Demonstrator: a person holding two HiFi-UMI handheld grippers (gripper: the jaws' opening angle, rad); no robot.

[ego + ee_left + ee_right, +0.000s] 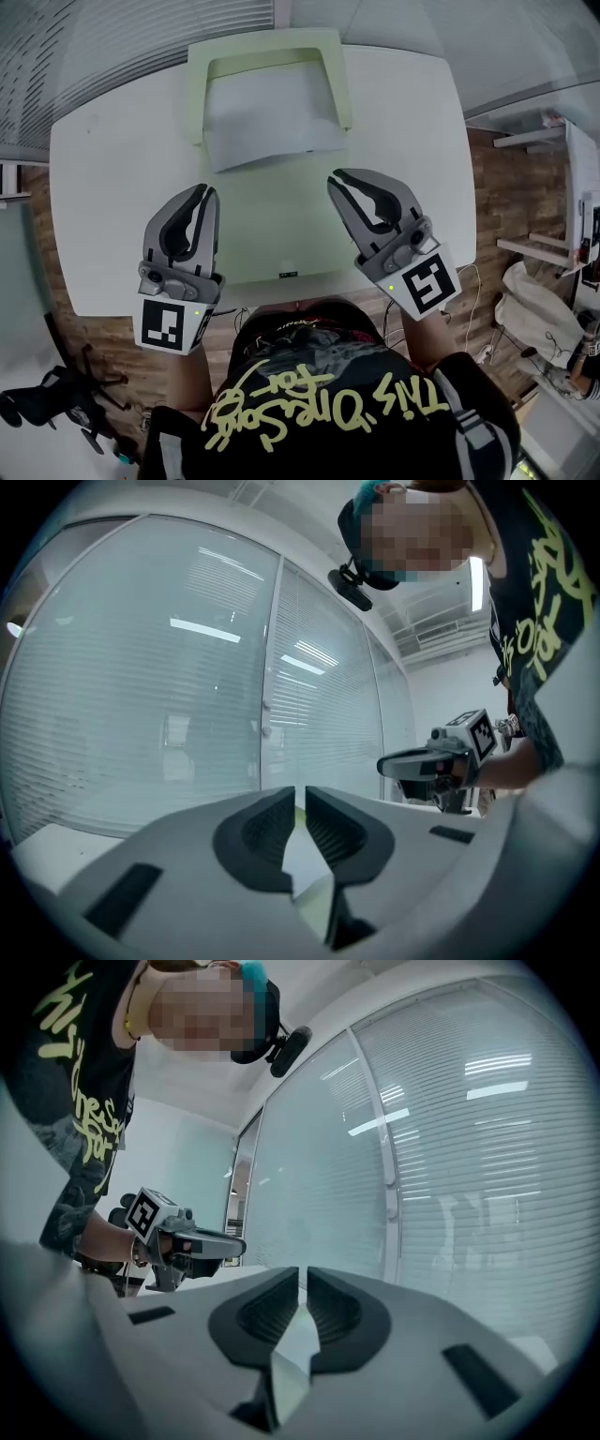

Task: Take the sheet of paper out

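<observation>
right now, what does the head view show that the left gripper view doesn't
Only the head view plainly shows the sheet of paper lying in the pale green tray. Only the left gripper view shows the camera on the person's head and a ceiling light. Both show the left claw and right claw, each shut and empty.

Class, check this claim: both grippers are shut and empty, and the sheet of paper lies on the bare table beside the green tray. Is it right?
Not quite. The head view shows the sheet of paper lying in the green tray, not beside it on the bare table. The rest holds.
</observation>
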